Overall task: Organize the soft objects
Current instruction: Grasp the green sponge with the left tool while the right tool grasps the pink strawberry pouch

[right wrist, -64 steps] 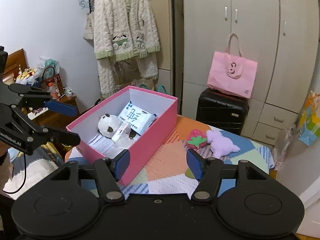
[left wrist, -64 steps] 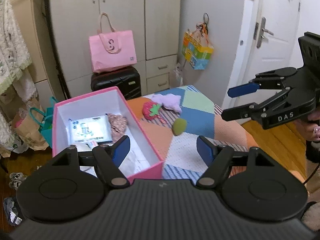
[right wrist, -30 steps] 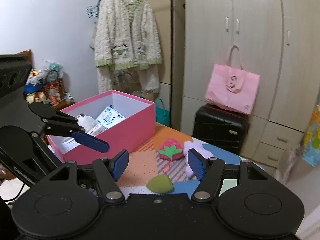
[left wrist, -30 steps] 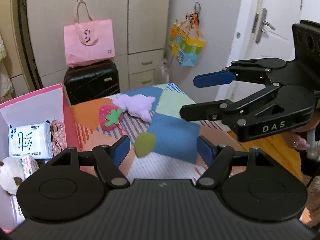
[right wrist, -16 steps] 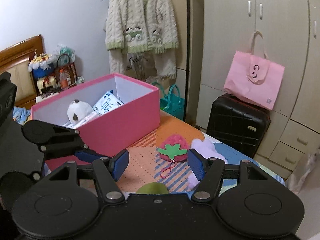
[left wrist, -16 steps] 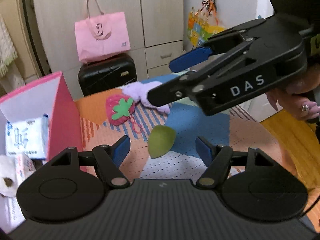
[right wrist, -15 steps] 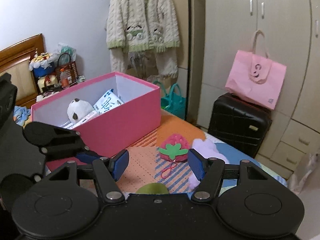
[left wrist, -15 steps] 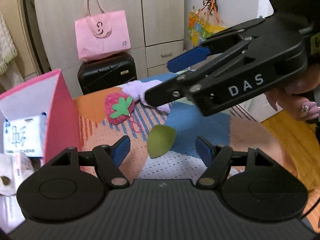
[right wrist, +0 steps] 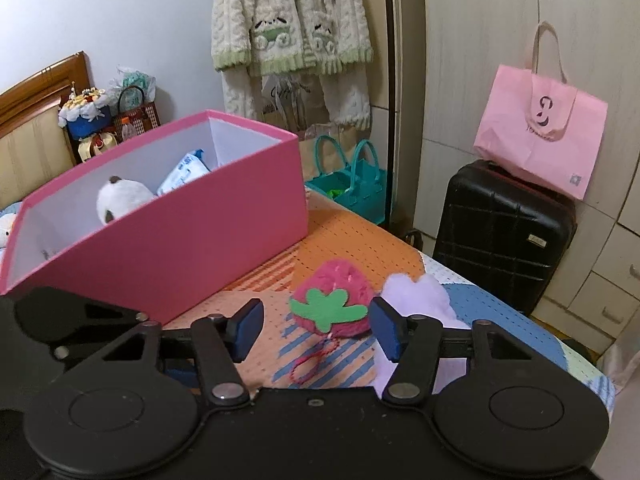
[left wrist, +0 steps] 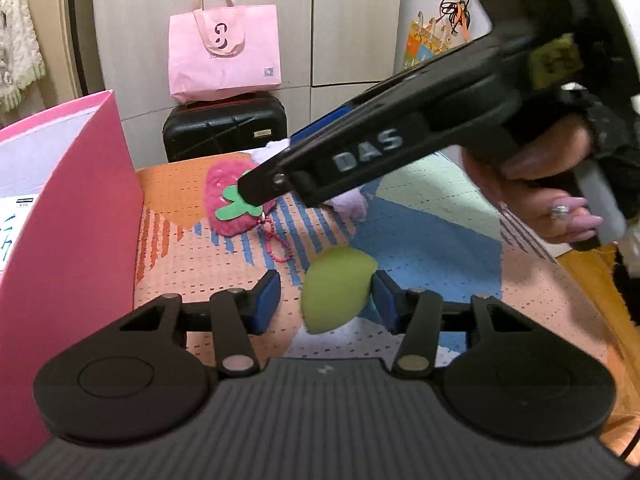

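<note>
A green teardrop sponge lies on the patchwork cloth between the pads of my left gripper. Its jaws are closing; the sponge sits against the right pad, with a gap on the left. A pink strawberry plush lies between the pads of my right gripper. Those jaws are closing too and stand apart from it. In the left wrist view the right gripper reaches over the strawberry plush. A lilac plush lies beside it. The pink box holds a white plush and a tissue pack.
The pink box wall stands close on the left of the left gripper. Behind the table are a black suitcase with a pink tote, a teal bag and wardrobe doors. A hand holds the right gripper.
Both grippers have come down toward the cloth. The left jaws have narrowed around the green sponge. The right gripper has moved forward so the strawberry plush lies between its pads.
</note>
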`<act>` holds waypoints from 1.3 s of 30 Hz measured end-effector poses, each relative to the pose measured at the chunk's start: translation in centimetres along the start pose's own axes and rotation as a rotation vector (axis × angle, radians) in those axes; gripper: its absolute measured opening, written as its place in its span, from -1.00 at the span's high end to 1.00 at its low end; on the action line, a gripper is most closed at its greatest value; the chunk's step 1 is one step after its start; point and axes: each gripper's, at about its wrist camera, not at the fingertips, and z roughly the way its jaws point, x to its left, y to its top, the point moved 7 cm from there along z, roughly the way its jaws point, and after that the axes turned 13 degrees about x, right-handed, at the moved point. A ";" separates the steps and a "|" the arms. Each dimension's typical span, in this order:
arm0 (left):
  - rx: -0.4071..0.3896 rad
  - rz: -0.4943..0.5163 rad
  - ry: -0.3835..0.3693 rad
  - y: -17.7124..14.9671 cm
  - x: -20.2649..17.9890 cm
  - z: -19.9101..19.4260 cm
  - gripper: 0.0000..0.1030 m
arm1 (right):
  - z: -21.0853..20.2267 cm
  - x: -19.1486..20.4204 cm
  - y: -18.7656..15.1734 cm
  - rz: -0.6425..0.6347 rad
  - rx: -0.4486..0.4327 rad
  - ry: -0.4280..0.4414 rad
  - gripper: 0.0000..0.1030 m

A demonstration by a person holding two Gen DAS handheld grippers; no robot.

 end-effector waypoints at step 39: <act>-0.013 -0.090 -0.075 -1.2 0.8 -0.9 0.30 | 6.2 -0.5 1.2 -0.021 0.077 -0.066 0.01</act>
